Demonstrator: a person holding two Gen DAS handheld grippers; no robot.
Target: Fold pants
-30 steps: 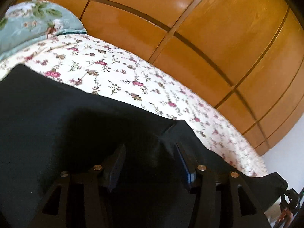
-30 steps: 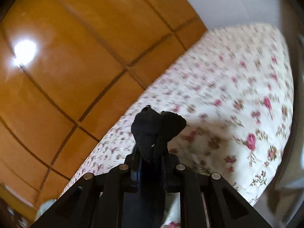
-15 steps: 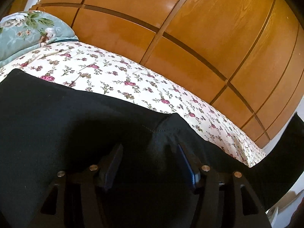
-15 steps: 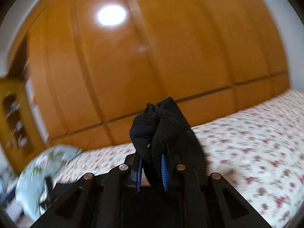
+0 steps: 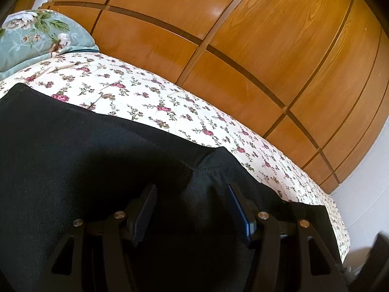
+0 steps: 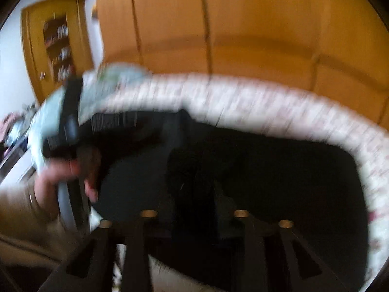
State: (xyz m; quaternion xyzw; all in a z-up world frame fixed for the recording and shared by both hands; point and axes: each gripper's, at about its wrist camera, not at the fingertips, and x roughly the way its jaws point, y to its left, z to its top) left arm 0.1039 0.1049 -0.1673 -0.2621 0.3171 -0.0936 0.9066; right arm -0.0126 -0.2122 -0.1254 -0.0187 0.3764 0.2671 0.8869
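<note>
Black pants (image 5: 80, 160) lie spread on a bed (image 5: 150, 99) with a flowered cover, in front of a wooden wardrobe (image 5: 267, 43). A pale green flowered pillow (image 5: 36, 34) sits at the bed's far left end.

Our left claw (image 5: 192, 209) hovers low over the pants, released, its jaws wide apart with cloth under and between them but not pinched. A seam runs just ahead of it, and the pants' long axis stretches left to right across this view.

The right wrist view is badly blurred. Our right claw (image 6: 192, 194) has just been opening; a dark fold of the pants (image 6: 279, 182) stands between its jaws, though we cannot tell if the pads press it. Our left hand (image 6: 68, 175) shows at its left, so both claws sit over the same garment, the left one steadier.
</note>
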